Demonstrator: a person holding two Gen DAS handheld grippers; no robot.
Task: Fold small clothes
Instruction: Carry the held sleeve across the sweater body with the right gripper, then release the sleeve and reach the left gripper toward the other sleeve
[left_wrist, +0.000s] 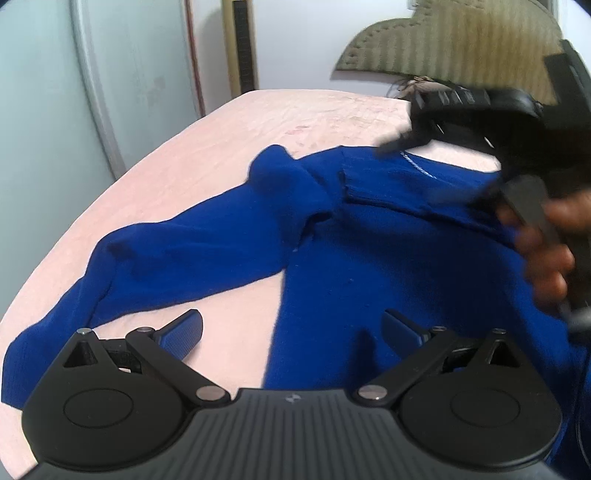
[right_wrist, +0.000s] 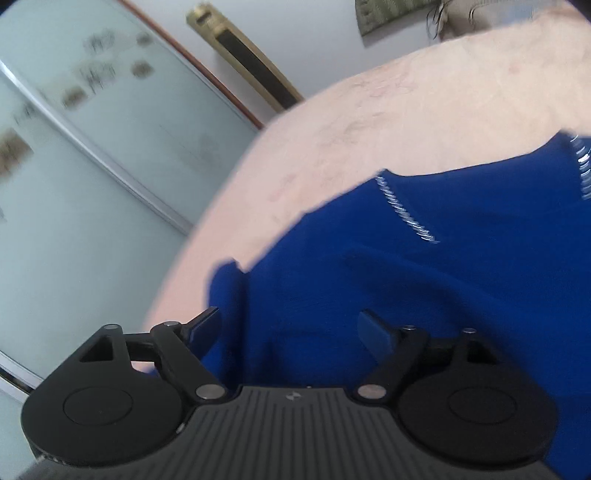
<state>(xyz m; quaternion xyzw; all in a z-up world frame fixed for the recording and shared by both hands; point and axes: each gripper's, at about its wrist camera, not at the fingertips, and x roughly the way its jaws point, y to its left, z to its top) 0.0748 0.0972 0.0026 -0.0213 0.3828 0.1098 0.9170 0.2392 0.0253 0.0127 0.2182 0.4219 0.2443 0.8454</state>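
A royal-blue knit sweater (left_wrist: 388, 243) lies spread on a pink bed sheet (left_wrist: 207, 147), one sleeve (left_wrist: 177, 251) stretched out to the left. My left gripper (left_wrist: 291, 332) is open and empty, low over the sweater's left side edge. The right gripper shows in the left wrist view (left_wrist: 391, 144) as a blurred black shape over the collar area, held by a hand (left_wrist: 546, 258). In the right wrist view the sweater (right_wrist: 424, 266) fills the right half, with a white-stitched neckline (right_wrist: 406, 214). My right gripper (right_wrist: 291, 328) is open above the sweater near a folded corner (right_wrist: 225, 280).
The bed's left edge (left_wrist: 110, 192) curves down to a pale glass wardrobe door (left_wrist: 55, 129). An olive quilted cloth (left_wrist: 461, 40) lies at the head of the bed by the white wall. A brass-framed panel (right_wrist: 251, 62) stands by the wall.
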